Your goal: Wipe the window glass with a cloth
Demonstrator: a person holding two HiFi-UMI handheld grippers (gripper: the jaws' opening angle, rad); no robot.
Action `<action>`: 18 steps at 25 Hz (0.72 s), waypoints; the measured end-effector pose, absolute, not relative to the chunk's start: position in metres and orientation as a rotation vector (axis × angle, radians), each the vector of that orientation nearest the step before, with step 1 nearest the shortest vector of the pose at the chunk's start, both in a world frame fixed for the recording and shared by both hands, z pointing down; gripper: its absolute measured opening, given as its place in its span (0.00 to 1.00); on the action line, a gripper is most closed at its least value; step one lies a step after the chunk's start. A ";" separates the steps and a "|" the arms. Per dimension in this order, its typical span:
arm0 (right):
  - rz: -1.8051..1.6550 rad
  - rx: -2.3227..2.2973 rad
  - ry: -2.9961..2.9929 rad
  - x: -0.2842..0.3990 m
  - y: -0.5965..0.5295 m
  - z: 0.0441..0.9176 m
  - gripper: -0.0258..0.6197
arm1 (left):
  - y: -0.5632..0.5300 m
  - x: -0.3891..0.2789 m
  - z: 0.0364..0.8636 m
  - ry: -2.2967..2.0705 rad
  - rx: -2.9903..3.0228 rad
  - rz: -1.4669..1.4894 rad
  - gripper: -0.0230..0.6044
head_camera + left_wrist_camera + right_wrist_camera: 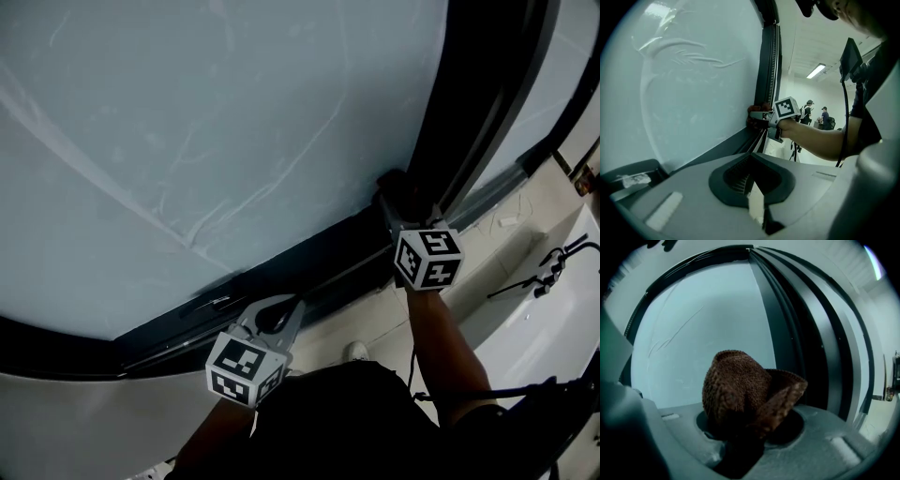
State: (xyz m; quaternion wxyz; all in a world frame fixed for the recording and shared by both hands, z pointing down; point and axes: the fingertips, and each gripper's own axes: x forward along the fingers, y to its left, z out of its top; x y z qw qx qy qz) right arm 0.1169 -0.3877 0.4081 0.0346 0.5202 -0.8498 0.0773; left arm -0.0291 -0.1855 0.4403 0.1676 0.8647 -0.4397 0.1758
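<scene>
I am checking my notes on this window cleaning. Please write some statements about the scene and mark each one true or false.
1. The right gripper holds a brown cloth. True.
2. The left gripper also holds a cloth. False: nothing is between its jaws, and it hangs below the window.
3. The cloth is at the middle of the window glass. False: it is at the pane's lower corner, beside the dark frame.
4. The glass shows thin streaks. True.
</scene>
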 end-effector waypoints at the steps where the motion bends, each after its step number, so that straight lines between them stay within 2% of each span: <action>1: 0.232 1.595 -2.609 0.113 -0.387 0.408 0.25 | -0.184 -0.031 0.441 -1.244 2.462 0.500 0.06; 18: 0.219 1.519 -2.638 0.064 -0.361 0.405 0.25 | -0.163 -0.063 0.445 -1.196 2.444 0.479 0.06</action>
